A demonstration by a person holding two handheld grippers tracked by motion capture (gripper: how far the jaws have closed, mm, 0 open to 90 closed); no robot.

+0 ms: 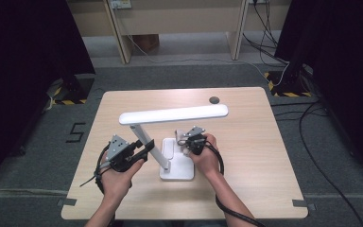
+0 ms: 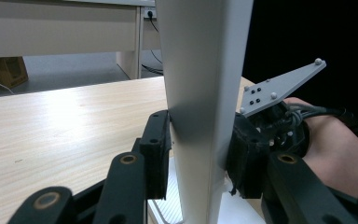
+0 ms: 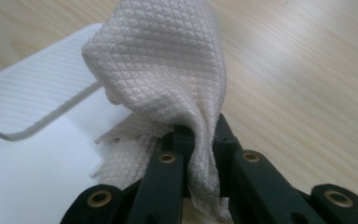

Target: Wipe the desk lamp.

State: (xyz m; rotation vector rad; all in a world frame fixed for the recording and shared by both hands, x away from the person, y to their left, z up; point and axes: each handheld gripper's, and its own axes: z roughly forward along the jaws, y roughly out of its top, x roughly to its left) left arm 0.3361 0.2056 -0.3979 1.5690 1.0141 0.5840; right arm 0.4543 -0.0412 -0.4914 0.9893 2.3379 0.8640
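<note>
A white desk lamp stands on the wooden table, its long head (image 1: 173,114) level above its flat base (image 1: 177,165). My left gripper (image 1: 146,150) is shut on the lamp's slanted arm (image 1: 147,140); in the left gripper view both black pads press the arm (image 2: 204,93) from either side. My right gripper (image 1: 185,143) is shut on a crumpled beige cloth (image 3: 168,74) and holds it over the back part of the base (image 3: 32,154). In the high view the cloth (image 1: 183,145) shows as a small pale bunch at the jaws.
A dark round grommet (image 1: 214,100) sits near the table's far edge. Behind the table stand wooden furniture legs (image 1: 123,38) and loose cables (image 1: 274,33) on the grey floor. Bare tabletop (image 1: 250,142) lies to the right of the lamp.
</note>
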